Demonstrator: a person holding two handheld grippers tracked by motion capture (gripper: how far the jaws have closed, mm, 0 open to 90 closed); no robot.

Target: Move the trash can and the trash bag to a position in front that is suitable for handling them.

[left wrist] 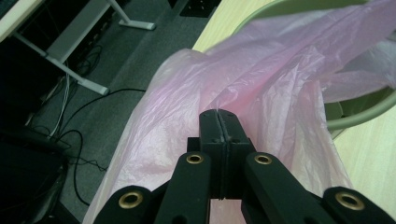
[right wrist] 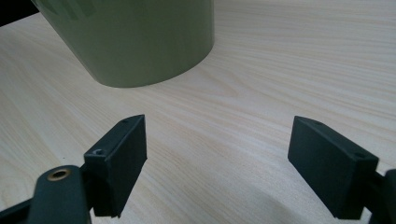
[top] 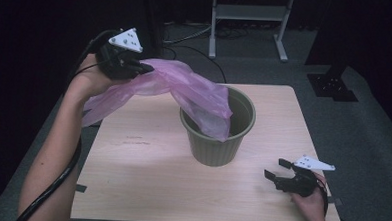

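Observation:
A thin pink plastic bag [top: 185,90] stretches from the olive-green bin [top: 217,146] on the table up to the far left. My left gripper [top: 148,67] is shut on the bag's edge, held in the air off the table's left side. In the left gripper view the jaws stand pressed together with the bag [left wrist: 261,84] pinched at their tips, and the bin's rim [left wrist: 355,114] curves beyond. Part of the bag hangs inside the bin and over its front rim. My right gripper [top: 276,169] rests open near the table's front right, with the bin's wall [right wrist: 135,42] ahead of it.
The light wooden table [top: 131,177] stands on grey carpet. A white metal frame [top: 248,22] stands behind it, with black cables [left wrist: 88,107] on the floor and a dark stand base [top: 332,86] at the back right.

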